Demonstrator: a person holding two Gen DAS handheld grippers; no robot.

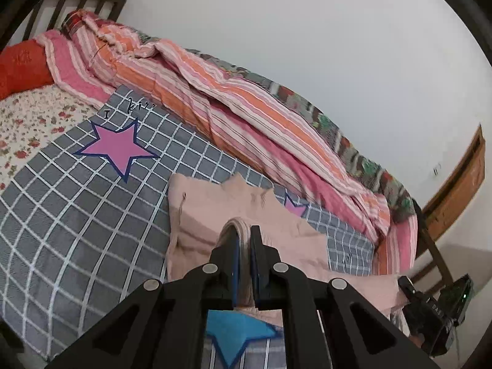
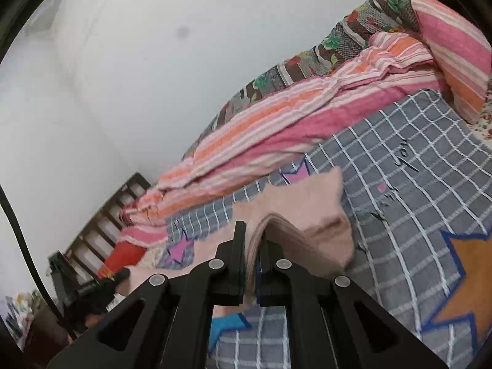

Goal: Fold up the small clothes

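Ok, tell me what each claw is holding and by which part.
Both are shut on the pink garment. The left claw pinches a bunched fold along its near edge; the right claw pinches another bunched fold of that edge.

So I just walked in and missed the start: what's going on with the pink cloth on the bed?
A person is folding a small pink garment on the grey checked sheet. The left gripper and right gripper are each shut on a bunched edge of it, lifting that edge while the rest lies on the sheet. The striped blanket sits behind.
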